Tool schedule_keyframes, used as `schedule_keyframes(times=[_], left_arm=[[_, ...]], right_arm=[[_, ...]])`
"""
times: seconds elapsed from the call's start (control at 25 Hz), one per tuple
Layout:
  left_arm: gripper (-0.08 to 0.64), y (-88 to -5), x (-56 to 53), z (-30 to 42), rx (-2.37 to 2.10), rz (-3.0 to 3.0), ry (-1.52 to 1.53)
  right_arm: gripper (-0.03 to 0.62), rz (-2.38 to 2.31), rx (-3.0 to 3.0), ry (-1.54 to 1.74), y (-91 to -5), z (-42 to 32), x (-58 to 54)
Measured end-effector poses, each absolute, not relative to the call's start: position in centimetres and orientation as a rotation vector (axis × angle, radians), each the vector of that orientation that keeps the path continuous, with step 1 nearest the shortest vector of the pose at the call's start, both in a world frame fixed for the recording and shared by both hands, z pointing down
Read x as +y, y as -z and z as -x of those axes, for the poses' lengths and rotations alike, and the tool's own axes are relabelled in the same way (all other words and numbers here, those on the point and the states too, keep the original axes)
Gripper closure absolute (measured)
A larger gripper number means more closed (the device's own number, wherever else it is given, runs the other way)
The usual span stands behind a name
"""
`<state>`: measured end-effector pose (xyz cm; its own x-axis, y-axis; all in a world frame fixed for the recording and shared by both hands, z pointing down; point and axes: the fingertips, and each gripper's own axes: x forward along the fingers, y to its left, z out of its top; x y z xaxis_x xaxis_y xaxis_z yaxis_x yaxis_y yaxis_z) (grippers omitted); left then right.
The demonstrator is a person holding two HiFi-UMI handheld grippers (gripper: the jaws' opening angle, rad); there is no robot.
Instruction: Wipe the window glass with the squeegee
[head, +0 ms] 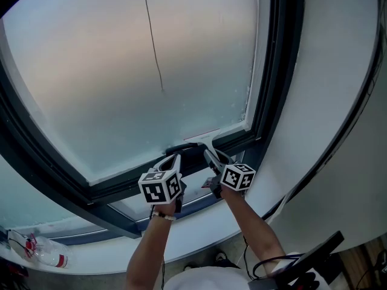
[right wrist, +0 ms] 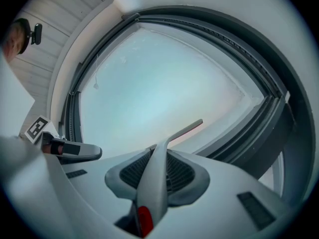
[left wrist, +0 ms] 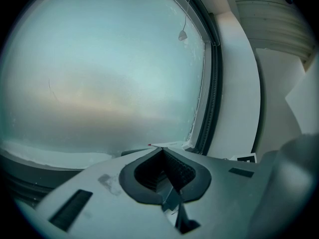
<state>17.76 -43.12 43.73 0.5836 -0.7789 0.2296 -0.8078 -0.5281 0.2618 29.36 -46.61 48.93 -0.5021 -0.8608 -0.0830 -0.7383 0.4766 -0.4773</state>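
Squeegee [right wrist: 154, 180] handle pinched in right gripper [right wrist: 159, 152]; blade at window glass [head: 133, 71] lower edge. Left gripper [left wrist: 160, 150] jaws pressed together, empty.

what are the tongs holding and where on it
The right tongs are shut on the squeegee, gripping it by its handle. The left tongs are shut, with nothing visible between them.

We saw the window glass [head: 133, 71] pale blue-grey, crossed by a soft pinkish band, inside a dark grey frame [head: 278, 71]. The squeegee [right wrist: 153, 178] was light grey with a red patch. The left claw [head: 175, 157] and right claw [head: 208, 153] bore white cubes with black square patterns. The wall [head: 329, 101] was white.
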Motion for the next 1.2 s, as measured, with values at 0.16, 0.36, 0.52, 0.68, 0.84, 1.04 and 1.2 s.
schedule_keyframes(times=[0.16, 0.36, 0.52, 0.68, 0.84, 1.04, 1.2], left_arm=[[0.560, -43.6, -43.0, -18.1, -1.285, -2.485, -0.117], [0.560, -43.6, -42.9, -18.9, -1.263, -2.494, -0.119], [0.560, -43.4, -42.8, -20.0, -1.249, -2.506, -0.122], [0.560, -41.9, -42.5, -21.1, -1.225, -2.553, -0.124], [0.560, -37.2, -42.6, -23.6, -1.185, -2.672, -0.104], [0.560, -30.6, -42.8, -26.1, -1.154, -2.805, -0.060], [0.560, -25.5, -43.3, -27.9, -1.182, -2.878, -0.032]], right_arm=[[0.511, 1.403, 2.414, 0.453, -47.5, -30.3, -46.0], [0.513, 1.391, 2.423, 0.384, -45.7, -30.9, -45.5], [0.514, 1.368, 2.396, 0.365, -44.2, -31.9, -45.2], [0.514, 1.336, 2.364, 0.296, -40.6, -33.0, -45.3], [0.514, 1.252, 2.352, 0.151, -32.9, -33.9, -45.3], [0.514, 1.137, 2.330, -0.012, -22.5, -34.9, -44.8], [0.513, 1.085, 2.316, -0.150, -15.2, -35.6, -44.4]])
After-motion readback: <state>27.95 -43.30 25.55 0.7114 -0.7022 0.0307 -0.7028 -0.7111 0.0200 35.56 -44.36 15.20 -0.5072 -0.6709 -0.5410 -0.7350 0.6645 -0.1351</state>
